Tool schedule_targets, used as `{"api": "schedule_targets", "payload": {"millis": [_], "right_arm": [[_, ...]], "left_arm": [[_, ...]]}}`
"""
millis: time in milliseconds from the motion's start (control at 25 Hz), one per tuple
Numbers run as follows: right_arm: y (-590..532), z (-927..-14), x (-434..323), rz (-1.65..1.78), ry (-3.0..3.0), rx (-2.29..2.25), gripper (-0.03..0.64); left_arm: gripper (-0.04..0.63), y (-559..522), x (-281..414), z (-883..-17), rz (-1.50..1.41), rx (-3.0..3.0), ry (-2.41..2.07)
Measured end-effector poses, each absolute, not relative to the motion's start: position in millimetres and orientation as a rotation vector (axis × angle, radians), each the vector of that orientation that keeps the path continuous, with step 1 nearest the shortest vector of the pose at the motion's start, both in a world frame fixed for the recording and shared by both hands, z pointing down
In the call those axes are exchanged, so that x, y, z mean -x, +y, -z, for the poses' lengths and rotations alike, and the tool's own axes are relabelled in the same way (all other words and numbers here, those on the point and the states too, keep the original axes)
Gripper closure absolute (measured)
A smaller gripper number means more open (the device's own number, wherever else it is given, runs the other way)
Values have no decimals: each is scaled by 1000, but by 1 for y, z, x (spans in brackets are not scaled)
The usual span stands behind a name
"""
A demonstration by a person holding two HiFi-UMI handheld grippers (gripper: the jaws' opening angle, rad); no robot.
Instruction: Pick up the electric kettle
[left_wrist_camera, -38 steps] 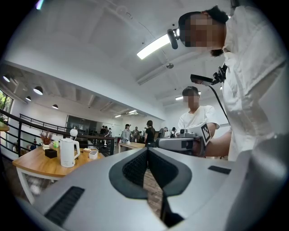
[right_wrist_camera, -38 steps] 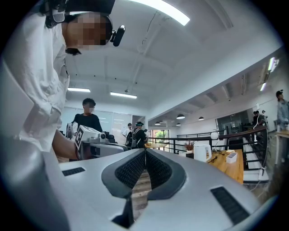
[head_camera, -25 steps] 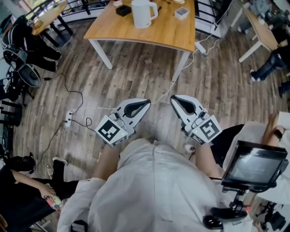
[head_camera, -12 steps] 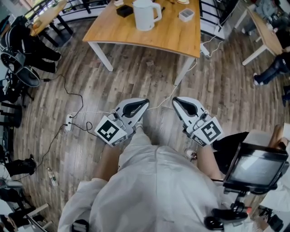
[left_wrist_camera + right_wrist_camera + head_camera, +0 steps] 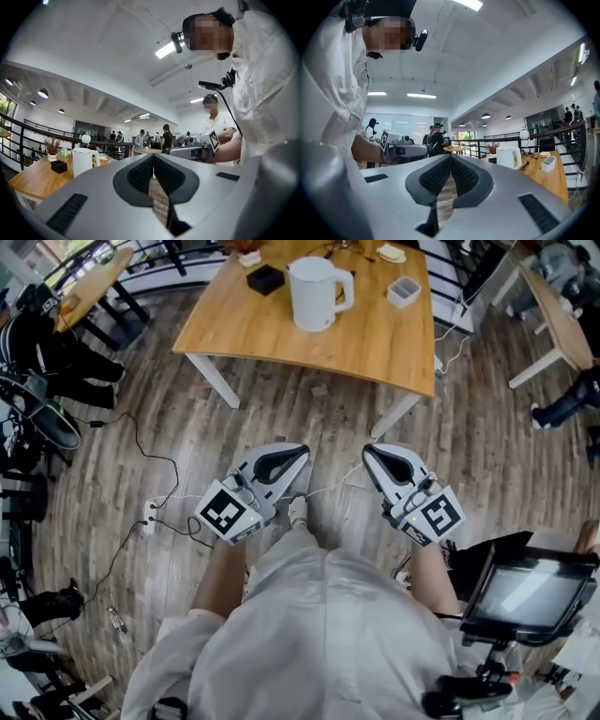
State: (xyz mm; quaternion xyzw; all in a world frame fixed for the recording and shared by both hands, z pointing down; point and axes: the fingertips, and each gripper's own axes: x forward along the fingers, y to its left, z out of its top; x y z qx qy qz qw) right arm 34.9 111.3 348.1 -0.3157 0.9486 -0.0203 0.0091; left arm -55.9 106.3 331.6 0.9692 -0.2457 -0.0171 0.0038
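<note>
The kettle (image 5: 314, 294) is standing upright on the table (image 5: 375, 343), well ahead of both grippers, with its handle facing the right gripper's side. Seen along the left gripper (image 5: 300, 454), it is sitting off to the left of the tips. Seen along the right gripper (image 5: 368, 452), it is sitting off to the right, so it lies ahead and between the two lines they point along.

A black box (image 5: 265, 278) is lying on the table just beyond the kettle on the left gripper's side. A clear tub (image 5: 404, 291) is resting near it on the right gripper's side.

We are holding both grippers level and side by side, over the floor (image 5: 281, 399) and short of the table's near edge. They are touching nothing. The left gripper's jaws are pressed together with nothing between them, and only floorboards are showing through the slit behind the tips. The right gripper's jaws are pressed together in the same way, also empty.

A white cable (image 5: 337, 486) is trailing across the floor under the gap between the grippers. A power strip (image 5: 150, 514) is lying on the boards out to the left of the left gripper. A screen (image 5: 527, 589) is sitting behind the right gripper, out to its right.
</note>
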Motion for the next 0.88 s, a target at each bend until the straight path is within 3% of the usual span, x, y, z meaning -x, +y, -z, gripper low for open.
{"api": "schedule_targets", "payload": {"millis": [400, 880], "right_arm": [[12, -337, 11, 22, 2946, 1053, 604], [-57, -356, -16, 78, 3009, 1011, 604]], "left_arm": [[588, 6, 101, -321, 54, -3075, -671], [588, -60, 73, -333, 17, -3054, -650]]}}
